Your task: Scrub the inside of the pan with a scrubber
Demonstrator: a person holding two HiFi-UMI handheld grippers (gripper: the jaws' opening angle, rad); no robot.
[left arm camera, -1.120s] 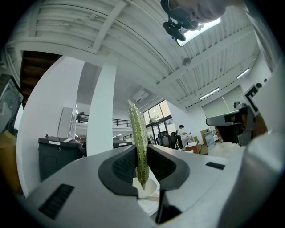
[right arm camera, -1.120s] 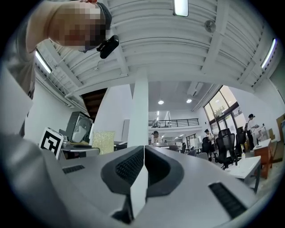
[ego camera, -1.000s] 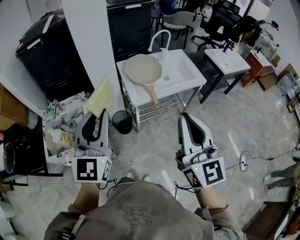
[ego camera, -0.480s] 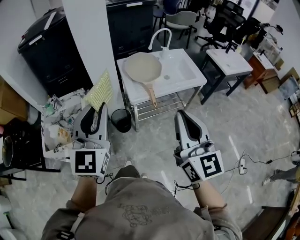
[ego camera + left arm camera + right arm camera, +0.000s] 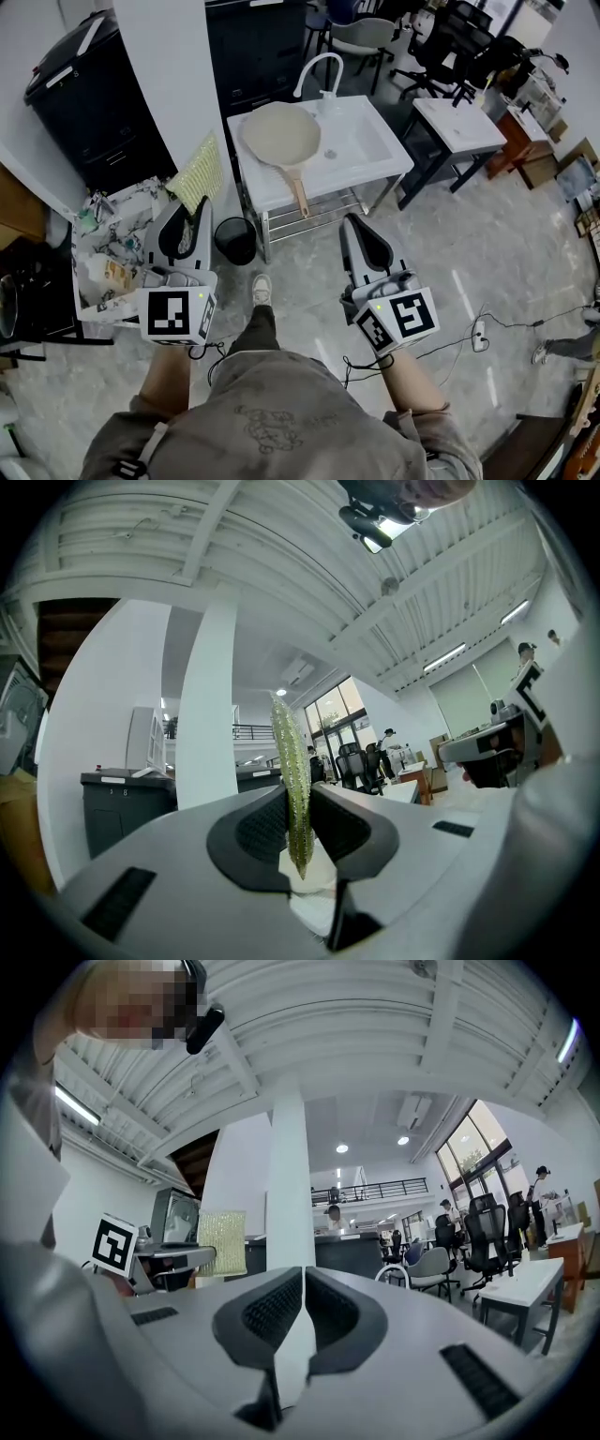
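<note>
A beige pan (image 5: 278, 135) with a wooden handle lies on the left side of a white sink stand (image 5: 375, 173), far ahead of both grippers. My left gripper (image 5: 198, 225) is shut on a yellow-green scrubber (image 5: 198, 176), which sticks up edge-on between its jaws (image 5: 292, 780). My right gripper (image 5: 357, 231) is shut with nothing between its jaws. In the right gripper view the scrubber (image 5: 221, 1241) shows flat at the left, held out by the left gripper. Both grippers point roughly level, well short of the sink.
A white pillar (image 5: 164, 84) stands ahead on the left, with dark cabinets (image 5: 80, 98) beside it. A small black bin (image 5: 234, 240) sits under the sink stand. A cluttered box (image 5: 108, 258) lies at the left. Office chairs and a white desk (image 5: 455, 117) stand at the back right.
The sink stand and pan sit slightly nearer and further left in the head view. Both grippers have shifted a little downward and forward. The person's foot now shows between the grippers.
</note>
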